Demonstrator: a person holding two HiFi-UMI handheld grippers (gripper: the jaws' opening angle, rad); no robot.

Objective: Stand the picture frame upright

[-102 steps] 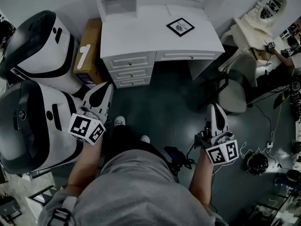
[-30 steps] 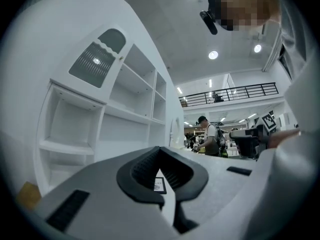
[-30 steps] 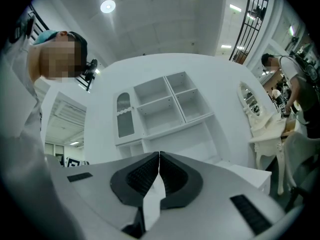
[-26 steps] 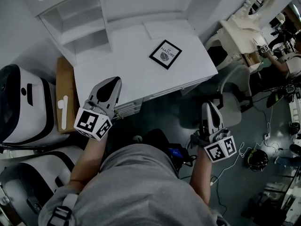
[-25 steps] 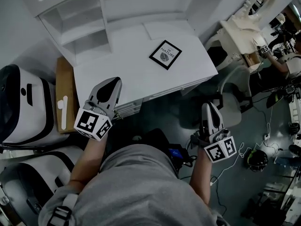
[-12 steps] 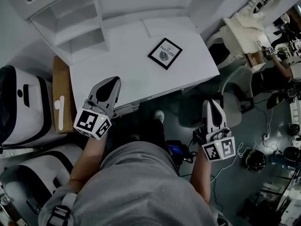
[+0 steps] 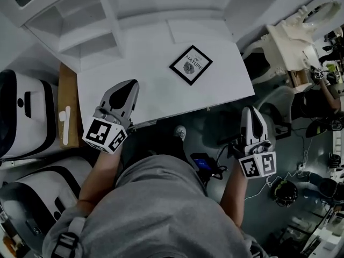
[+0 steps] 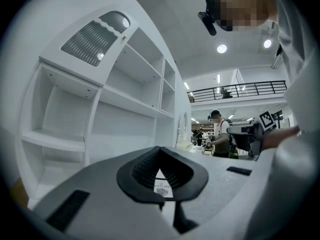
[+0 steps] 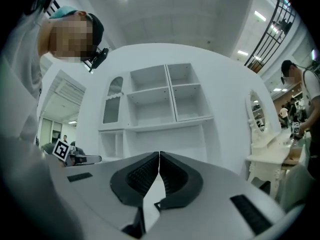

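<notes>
Hovering over the near edge of the white desk (image 7: 156, 93), your left gripper (image 7: 127, 86) has its jaws pressed fully together with nothing between them. The picture frame (image 7: 191, 65) lies flat on the desk, ahead of that claw and off to its right, well apart from it. Your right gripper (image 7: 251, 113), equally closed and empty, hangs beyond the desk above the dark floor (image 7: 212, 128), with the frame ahead to its left.

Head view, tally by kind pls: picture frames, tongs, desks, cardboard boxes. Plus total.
Black-framed picture frame, lying flat: 1
Grey two-jaw tongs: 2 (left tongs, right tongs)
White wooden desk: 1
Brown cardboard box: 1
Total: 5
</notes>
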